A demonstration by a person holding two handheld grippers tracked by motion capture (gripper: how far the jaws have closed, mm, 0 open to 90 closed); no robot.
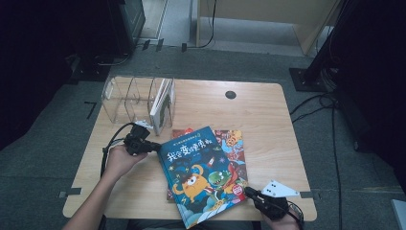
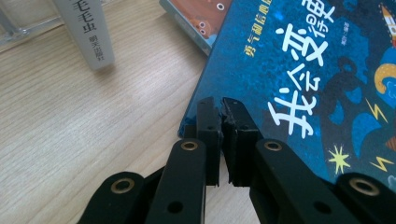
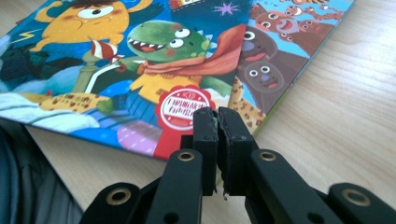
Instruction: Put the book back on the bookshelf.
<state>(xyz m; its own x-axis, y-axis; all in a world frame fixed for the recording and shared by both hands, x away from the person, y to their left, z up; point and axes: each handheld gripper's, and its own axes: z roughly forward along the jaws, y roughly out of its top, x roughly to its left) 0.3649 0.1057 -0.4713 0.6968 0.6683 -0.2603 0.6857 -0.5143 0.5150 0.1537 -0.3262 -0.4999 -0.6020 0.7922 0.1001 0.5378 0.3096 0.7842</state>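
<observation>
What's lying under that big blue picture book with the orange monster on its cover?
Under the blue monster picture book lies a second picture book with brown creatures on its cover, flat on the wooden table. Only its right strip and top edge show; the rest is covered.

the high view is soft and dim, its corners falling into near black, while both gripper views are brighter and sharp on the book cover (image 2: 299, 70), with the wooden table (image 2: 93, 130) evenly lit and softly sheened.

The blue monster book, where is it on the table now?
In the high view the blue monster book lies at the table's near middle, atop another picture book, between the left gripper and the right gripper.
</observation>
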